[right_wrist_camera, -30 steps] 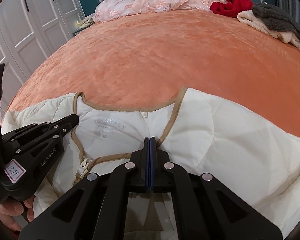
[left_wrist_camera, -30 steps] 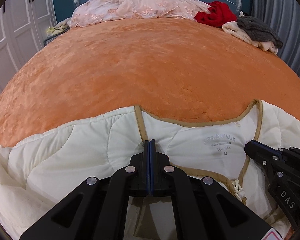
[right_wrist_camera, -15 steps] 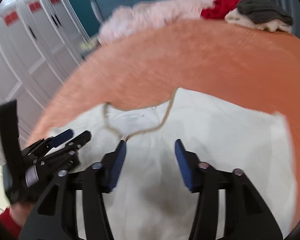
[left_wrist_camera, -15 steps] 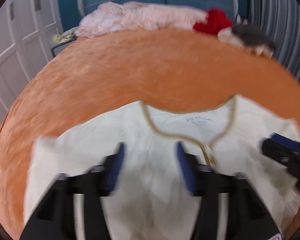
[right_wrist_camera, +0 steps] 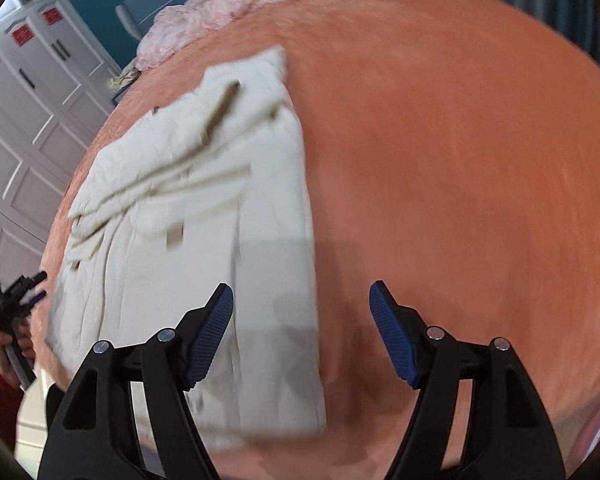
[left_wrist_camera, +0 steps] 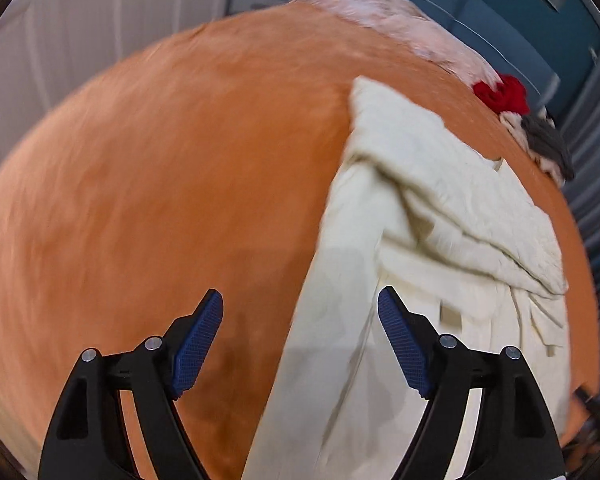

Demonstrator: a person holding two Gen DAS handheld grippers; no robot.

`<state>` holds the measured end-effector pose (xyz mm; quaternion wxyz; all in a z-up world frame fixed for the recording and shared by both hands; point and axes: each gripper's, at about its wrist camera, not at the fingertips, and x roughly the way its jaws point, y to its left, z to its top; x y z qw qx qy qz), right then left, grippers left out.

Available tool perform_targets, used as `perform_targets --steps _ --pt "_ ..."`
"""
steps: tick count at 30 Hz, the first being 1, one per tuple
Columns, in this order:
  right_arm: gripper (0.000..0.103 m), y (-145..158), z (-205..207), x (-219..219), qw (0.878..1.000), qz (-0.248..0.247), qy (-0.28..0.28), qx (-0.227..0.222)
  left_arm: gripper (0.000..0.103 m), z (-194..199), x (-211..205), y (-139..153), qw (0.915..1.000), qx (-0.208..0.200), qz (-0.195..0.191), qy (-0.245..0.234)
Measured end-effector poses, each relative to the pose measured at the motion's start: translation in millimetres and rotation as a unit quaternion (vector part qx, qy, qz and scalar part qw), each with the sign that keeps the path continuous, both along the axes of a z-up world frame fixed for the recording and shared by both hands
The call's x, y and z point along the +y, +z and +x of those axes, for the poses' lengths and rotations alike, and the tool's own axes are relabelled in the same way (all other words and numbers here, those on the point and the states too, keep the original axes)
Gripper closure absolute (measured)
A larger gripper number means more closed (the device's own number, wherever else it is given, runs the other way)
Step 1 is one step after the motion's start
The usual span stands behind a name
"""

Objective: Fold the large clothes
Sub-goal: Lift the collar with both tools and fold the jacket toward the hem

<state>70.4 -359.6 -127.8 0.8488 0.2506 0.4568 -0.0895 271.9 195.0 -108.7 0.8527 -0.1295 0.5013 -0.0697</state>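
Cream jacket (left_wrist_camera: 432, 248) lies on orange bedspread (left_wrist_camera: 160, 184), under and beyond left gripper (left_wrist_camera: 300, 344)'s right finger; in the right view it sits beneath right gripper (right_wrist_camera: 302, 332)'s left finger. Both views motion-blurred, the jacket's near end cut off behind the fingers. Both grippers' jaws opening, wide apart, nothing gripped.

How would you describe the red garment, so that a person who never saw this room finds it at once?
Start from the orange bed and look to its far end, by the blue headboard, where loose clothes lie in a row. The red garment is crumpled between the pink bedding and a grey and cream pile. It is the only bright red thing on the bed.
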Motion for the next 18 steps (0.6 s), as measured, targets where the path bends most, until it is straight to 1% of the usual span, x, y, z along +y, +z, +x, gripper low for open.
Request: perform_targets --steps 4,6,8,11,12,14,15,16,17,18 --pt "0.035 -20.4 -28.0 12.3 0.999 0.046 -0.008 0.008 0.026 -28.7 13.2 -22.2 0.9966 0.041 -0.067 0.023" --pt "0.034 -27.4 -36.4 19.9 0.998 0.056 -0.018 0.011 0.026 -39.8 15.7 -26.9 0.9945 0.049 -0.089 0.025" --pt "0.034 -28.7 -42.3 24.8 0.997 0.070 -0.022 0.001 0.026 -52.4 9.5 -26.5 0.9944 0.039 -0.095 0.023" --pt "0.034 -29.4 -42.7 30.7 0.994 0.101 -0.028 -0.015 0.026 -56.4 3.5 -29.0 0.9930 0.040 -0.108 0.023" --pt "0.038 -29.7 -41.0 31.8 0.993 0.111 -0.028 -0.022 0.026 -56.0 1.7 -29.6 0.9935 0.039 -0.104 0.024" --pt "0.042 -30.7 -38.8 33.4 0.991 0.125 -0.032 -0.028 0.028 -55.8 -3.0 -28.4 0.9948 0.038 -0.091 0.027" --pt "0.048 -30.6 -37.7 34.6 0.990 0.130 -0.036 -0.031 0.031 -56.3 -2.8 -27.7 0.9950 0.039 -0.088 0.028" --pt "0.052 -30.1 -36.0 35.9 0.990 0.132 -0.041 -0.033 0.040 -56.2 -3.3 -26.8 0.9948 0.041 -0.089 0.030" --pt "0.058 -29.8 -35.4 36.5 0.990 0.132 -0.046 -0.032 0.046 -57.0 -3.4 -25.9 0.9942 0.045 -0.094 0.028" --pt "0.069 -29.5 -35.1 37.4 0.989 0.134 -0.051 -0.032 0.058 -57.5 -3.5 -26.1 0.9937 0.051 -0.096 0.025"
